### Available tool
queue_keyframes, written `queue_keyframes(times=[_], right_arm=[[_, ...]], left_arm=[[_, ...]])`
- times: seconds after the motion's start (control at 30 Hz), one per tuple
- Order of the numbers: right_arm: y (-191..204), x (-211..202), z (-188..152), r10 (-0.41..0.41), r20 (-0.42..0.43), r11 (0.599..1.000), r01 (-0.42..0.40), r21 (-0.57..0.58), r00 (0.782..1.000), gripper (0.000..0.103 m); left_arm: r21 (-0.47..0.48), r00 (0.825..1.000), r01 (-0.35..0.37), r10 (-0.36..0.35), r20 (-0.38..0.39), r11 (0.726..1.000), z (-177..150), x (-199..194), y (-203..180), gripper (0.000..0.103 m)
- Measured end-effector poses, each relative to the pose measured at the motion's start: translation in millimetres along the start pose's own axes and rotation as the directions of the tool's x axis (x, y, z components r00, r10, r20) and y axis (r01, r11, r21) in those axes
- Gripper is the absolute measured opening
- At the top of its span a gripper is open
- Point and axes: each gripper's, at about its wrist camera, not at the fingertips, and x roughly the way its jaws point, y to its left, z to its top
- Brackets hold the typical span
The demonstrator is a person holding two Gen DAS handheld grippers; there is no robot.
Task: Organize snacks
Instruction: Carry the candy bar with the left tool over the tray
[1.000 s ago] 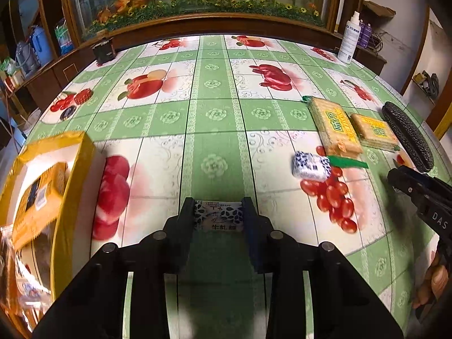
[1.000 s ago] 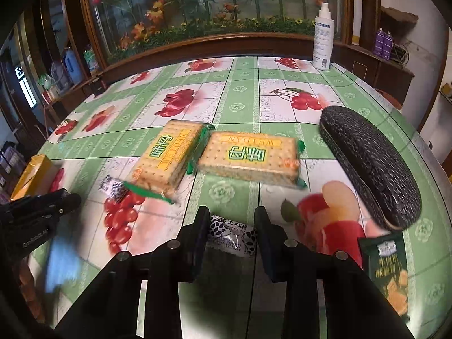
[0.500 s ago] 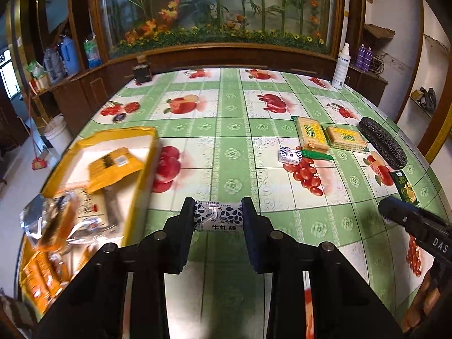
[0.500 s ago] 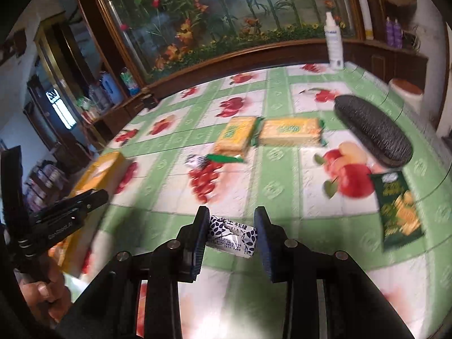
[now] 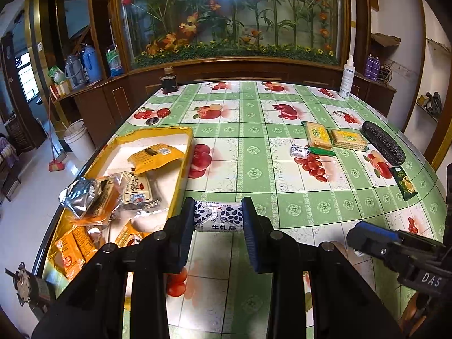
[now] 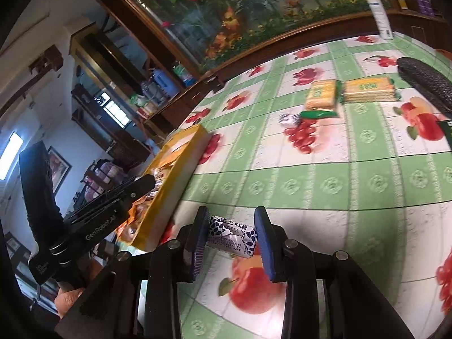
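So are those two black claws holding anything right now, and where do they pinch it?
Yes. The left gripper pinches a blue-and-white wrapped nougat candy by its two ends; the right gripper pinches a second, crinkled blue-and-white candy the same way.

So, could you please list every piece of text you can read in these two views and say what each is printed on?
"牛轧糖": blue-and-white wrapped nougat candy in the left gripper.
"DAS": black body of the right gripper, left wrist view.
"GenRobot.AI": left gripper's black body, right wrist view.
Yellow cracker packs, dark green sachet, orange packets in the yellow tray: too small or blurred.
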Motion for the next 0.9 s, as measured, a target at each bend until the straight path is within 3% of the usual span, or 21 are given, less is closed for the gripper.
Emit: queue_keyframes(times=[0.9], right_arm=[[37.0, 12.6, -19.2, 0.061, -0.053, 0.997, -0.064, -0.042, 0.997, 0.034]], left_arm=[[-0.019, 0.996, -0.043, 0.044, 0.080, 0.999, -4.7, -35.7, 18.1, 0.030]])
